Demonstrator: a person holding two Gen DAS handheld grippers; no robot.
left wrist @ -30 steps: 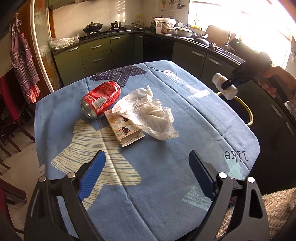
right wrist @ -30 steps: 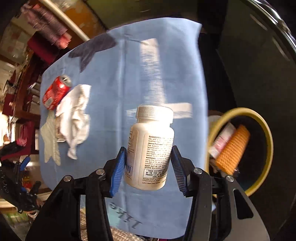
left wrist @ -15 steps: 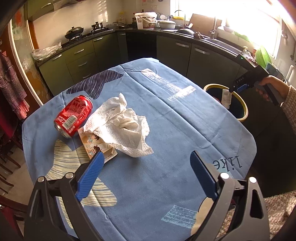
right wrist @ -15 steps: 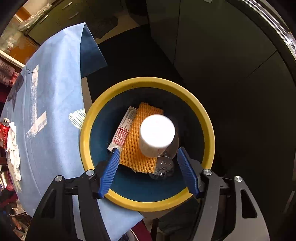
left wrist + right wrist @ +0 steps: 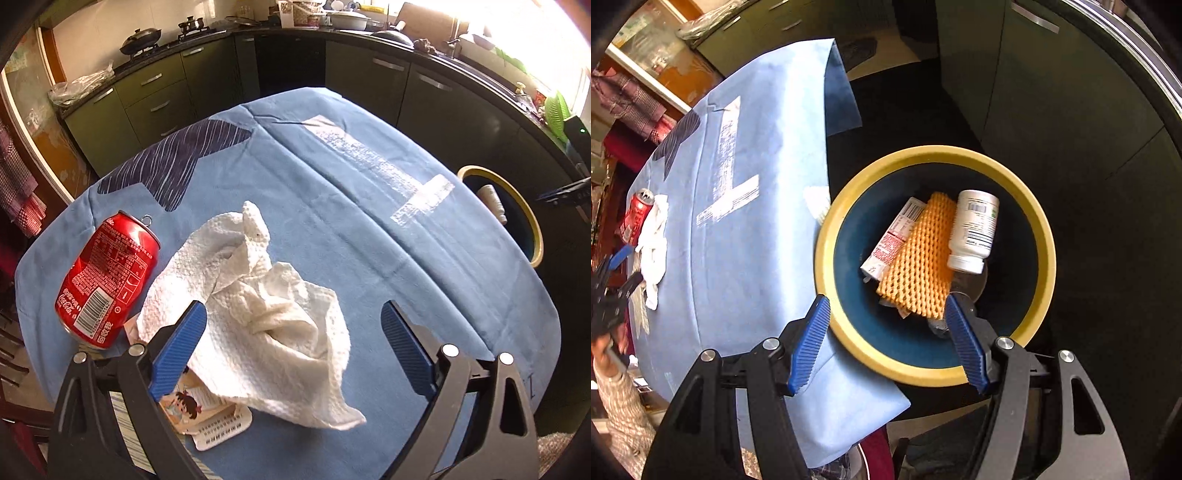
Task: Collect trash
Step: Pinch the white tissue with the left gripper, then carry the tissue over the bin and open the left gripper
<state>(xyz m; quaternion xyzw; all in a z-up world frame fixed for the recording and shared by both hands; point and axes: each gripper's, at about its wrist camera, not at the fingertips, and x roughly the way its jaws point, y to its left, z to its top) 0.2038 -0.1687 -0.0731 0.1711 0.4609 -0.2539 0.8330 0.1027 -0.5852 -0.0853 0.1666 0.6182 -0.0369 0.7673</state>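
A crumpled white paper towel lies on the blue tablecloth, over a small printed carton. A red soda can lies on its side to the left. My left gripper is open, its fingers on either side of the towel just above it. My right gripper is open and empty above the yellow-rimmed bin beside the table. In the bin lie a white pill bottle, an orange foam net and a flat tube box.
The bin shows past the table's right edge in the left wrist view. Dark green kitchen cabinets and a counter run behind the table. A chair with red cloth stands at the left.
My right gripper opened and the white pill bottle dropped into the bin. My left gripper moved forward and down over the paper towel.
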